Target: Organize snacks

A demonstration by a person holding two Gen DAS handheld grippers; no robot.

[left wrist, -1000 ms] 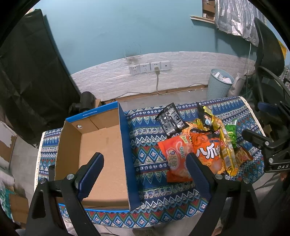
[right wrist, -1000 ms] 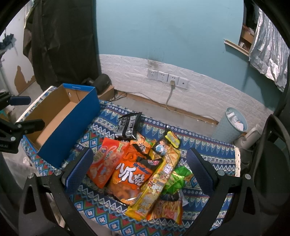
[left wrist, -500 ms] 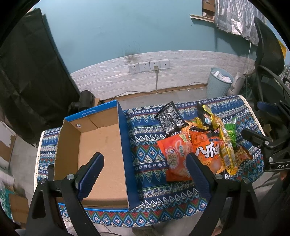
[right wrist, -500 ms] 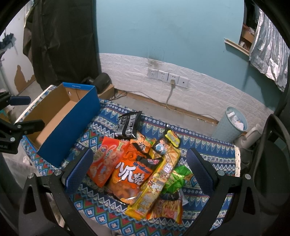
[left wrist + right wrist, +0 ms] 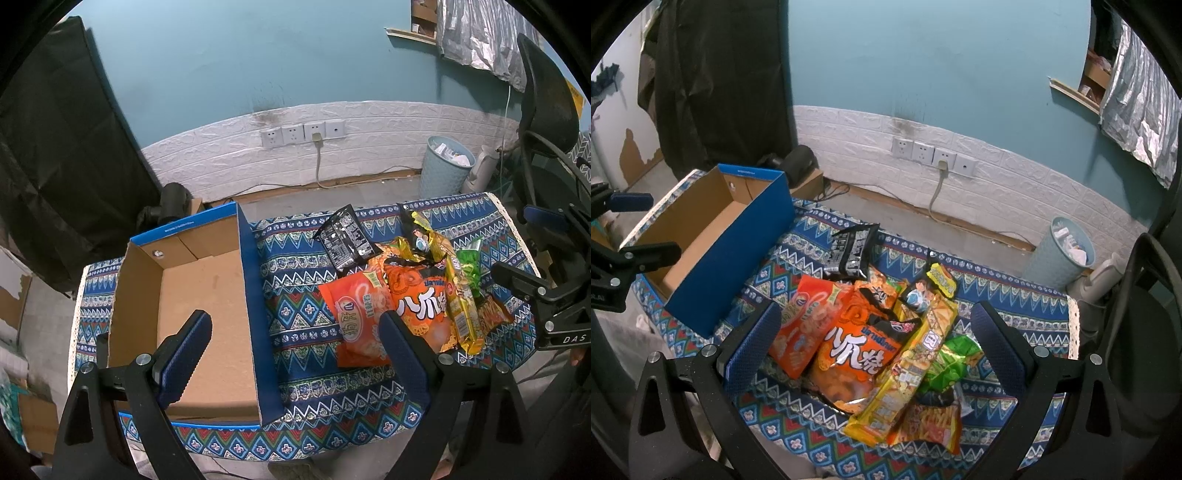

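Hovering spread and empty, the left gripper (image 5: 291, 347) and right gripper (image 5: 875, 336) have packed nothing yet; snacks (image 5: 864, 354) lie piled at the box's (image 5: 247, 295) three o'clock, needing a first grasp.

The right gripper (image 5: 873, 325) is held above the snack pile with its jaws spread wide and nothing between them. Beneath it, on the patterned cloth of the bench (image 5: 1015, 317), a large orange bag (image 5: 855, 360) is overlapped by a long yellow packet (image 5: 908, 365). A red-orange bag (image 5: 803, 325) lies to the left, a black packet (image 5: 851, 251) behind, and a green packet (image 5: 955, 363) to the right. An open blue box (image 5: 738, 254) stands left of the pile. The left gripper (image 5: 631, 229) is seen at the left edge, jaws apart.
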